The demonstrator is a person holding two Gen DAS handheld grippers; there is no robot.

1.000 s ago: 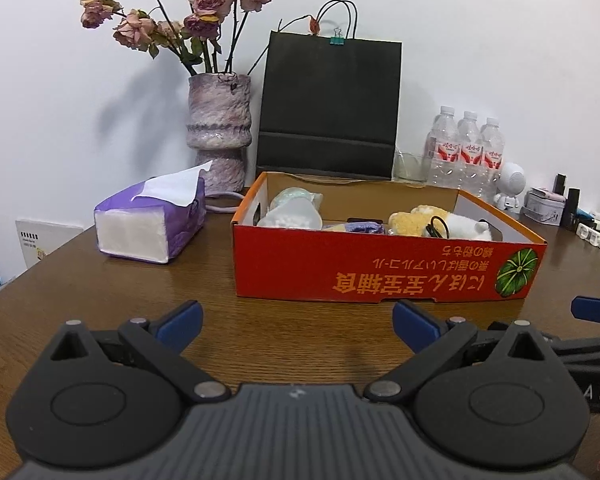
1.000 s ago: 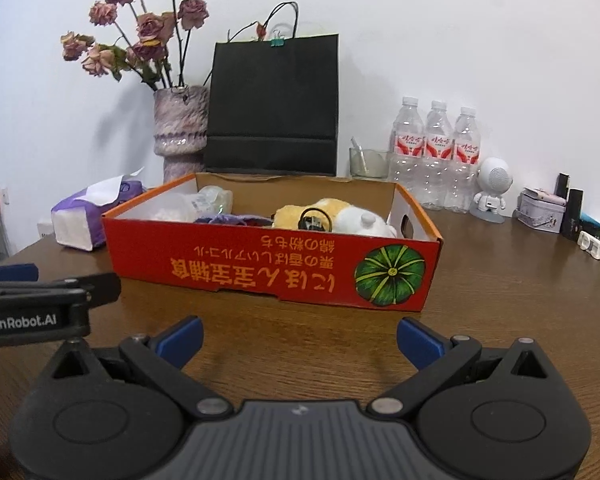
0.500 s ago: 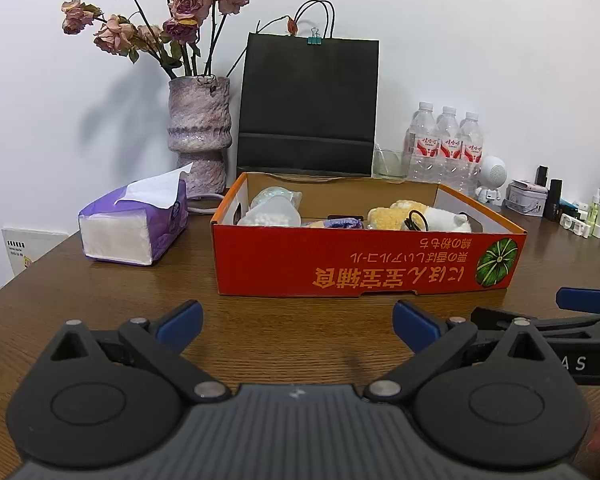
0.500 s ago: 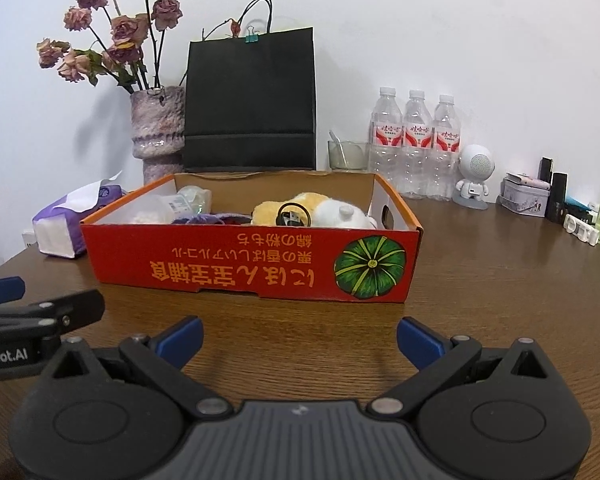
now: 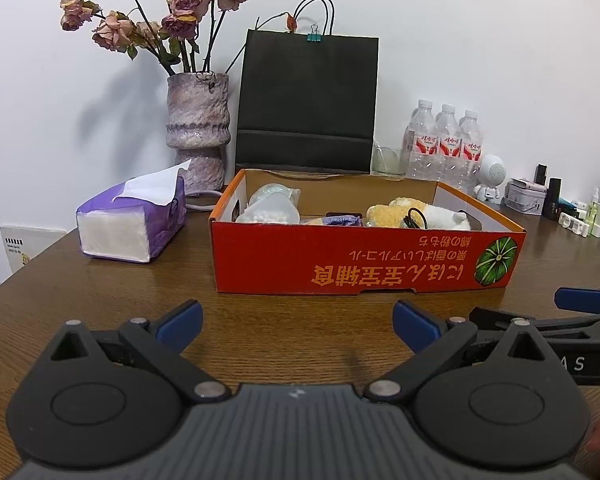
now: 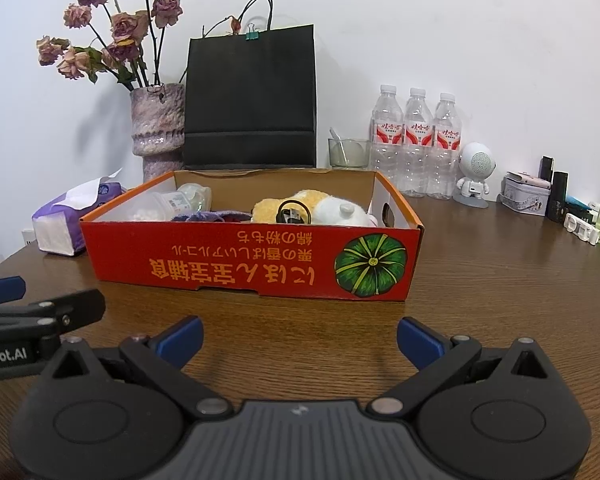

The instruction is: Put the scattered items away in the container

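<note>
Wood-grain table [image 5: 300, 320], rectangular cardboard box [image 5: 364, 264]

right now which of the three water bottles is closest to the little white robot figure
The rightmost water bottle of the row: it stands beside the white robot figure, while the other two sit further left, toward the glass cup.

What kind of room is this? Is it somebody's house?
Probably a home or small office, seen across a wooden table. A vase of dried roses, a tissue pack and water bottles stand along a plain white wall.
</note>
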